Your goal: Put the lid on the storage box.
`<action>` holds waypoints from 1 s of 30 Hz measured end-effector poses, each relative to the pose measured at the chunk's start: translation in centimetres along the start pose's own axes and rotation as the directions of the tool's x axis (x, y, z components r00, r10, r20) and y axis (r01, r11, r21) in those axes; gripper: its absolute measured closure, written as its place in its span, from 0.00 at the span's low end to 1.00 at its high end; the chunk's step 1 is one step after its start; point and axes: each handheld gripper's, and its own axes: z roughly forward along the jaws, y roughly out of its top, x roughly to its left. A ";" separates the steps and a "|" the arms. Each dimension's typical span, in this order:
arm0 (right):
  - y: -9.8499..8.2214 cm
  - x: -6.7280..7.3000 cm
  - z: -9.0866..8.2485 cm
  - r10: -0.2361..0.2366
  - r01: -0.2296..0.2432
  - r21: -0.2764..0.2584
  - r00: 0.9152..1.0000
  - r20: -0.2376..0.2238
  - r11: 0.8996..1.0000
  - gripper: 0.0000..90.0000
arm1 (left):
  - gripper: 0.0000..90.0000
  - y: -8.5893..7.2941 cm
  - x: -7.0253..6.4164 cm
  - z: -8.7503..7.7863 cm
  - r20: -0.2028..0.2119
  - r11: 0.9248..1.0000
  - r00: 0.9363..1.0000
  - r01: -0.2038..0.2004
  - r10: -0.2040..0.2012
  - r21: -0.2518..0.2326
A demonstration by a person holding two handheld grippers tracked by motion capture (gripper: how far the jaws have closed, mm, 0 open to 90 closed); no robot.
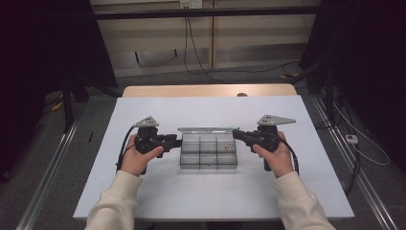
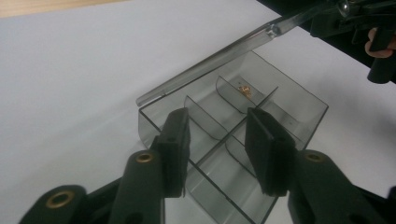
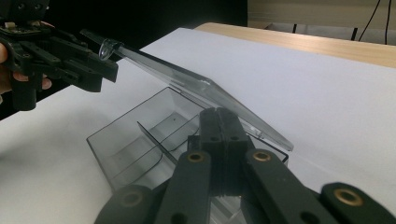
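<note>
A smoky clear compartment box sits mid-table with its lid raised at the back. A small gold piece lies in one far compartment. At the box's left end my left gripper is open, one jaw outside the wall and one over the compartments, touching nothing I can see. My right gripper has its jaws shut together at the box's right end, under the lid's edge. Whether they pinch the wall is hidden.
The white tabletop has room all around the box. A wooden strip runs along the far edge. Cables lie on the floor beyond, and metal rails flank both sides.
</note>
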 end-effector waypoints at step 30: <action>-1.1 0.7 -0.6 -0.010 0.010 0.016 1.000 0.003 1.000 1.00 | 1.00 0.1 -0.7 0.6 0.057 1.000 0.998 -0.019 0.019 -0.010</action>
